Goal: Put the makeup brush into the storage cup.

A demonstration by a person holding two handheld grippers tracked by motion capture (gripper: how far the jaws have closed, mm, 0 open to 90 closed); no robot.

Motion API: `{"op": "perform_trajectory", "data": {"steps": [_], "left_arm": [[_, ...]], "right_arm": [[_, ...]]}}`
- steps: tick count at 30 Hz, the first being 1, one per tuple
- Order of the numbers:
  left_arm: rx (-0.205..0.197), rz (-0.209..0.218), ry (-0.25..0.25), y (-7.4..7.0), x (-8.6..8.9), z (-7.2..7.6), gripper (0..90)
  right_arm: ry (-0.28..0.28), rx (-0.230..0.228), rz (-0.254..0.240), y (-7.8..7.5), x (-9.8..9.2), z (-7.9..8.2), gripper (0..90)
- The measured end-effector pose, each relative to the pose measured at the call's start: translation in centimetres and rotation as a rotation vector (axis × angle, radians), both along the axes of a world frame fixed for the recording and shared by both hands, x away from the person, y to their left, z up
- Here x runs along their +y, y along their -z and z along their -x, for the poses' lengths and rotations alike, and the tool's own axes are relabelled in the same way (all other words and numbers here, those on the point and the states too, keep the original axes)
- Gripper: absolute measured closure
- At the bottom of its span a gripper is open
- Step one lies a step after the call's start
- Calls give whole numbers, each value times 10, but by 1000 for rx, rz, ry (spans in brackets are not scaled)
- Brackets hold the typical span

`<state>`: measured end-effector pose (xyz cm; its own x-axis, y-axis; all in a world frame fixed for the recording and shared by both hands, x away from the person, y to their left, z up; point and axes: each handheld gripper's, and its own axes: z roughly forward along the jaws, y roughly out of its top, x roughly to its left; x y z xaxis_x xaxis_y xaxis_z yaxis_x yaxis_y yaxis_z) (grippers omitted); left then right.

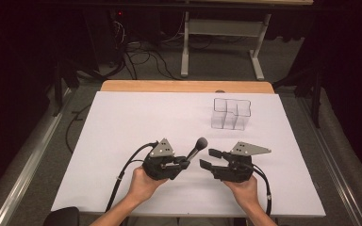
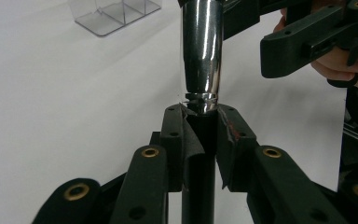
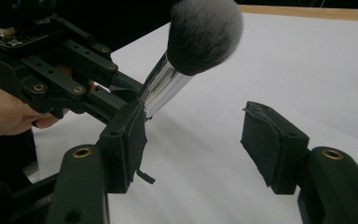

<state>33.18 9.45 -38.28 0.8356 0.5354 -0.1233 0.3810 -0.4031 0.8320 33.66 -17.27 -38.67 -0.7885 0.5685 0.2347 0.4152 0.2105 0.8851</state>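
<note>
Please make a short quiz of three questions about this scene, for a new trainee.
1. True or false: the left tongs are shut on the brush.
2. Are the right tongs open or shut?
3. Where does the clear organizer stand on the table? A: near left; B: far right; C: in the middle.

Key
1. True, they clamp its handle.
2. Open, nothing between the pads.
3. B.

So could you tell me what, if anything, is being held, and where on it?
The left claw grips a makeup brush by its black handle, just below the shiny metal collar.
</note>
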Motion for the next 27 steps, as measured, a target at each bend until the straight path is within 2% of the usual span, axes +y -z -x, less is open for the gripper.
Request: {"op": "perform_trajectory", "data": {"steps": [10,27], "left_arm": [[-5,20,-4,-2,2,0,739],[-12,22,14,-1,-4,2,739]], "right_arm": [[-20,34,-20,1,6,-3,444],[-59,93,-112,-2,15,-9,503]]}}
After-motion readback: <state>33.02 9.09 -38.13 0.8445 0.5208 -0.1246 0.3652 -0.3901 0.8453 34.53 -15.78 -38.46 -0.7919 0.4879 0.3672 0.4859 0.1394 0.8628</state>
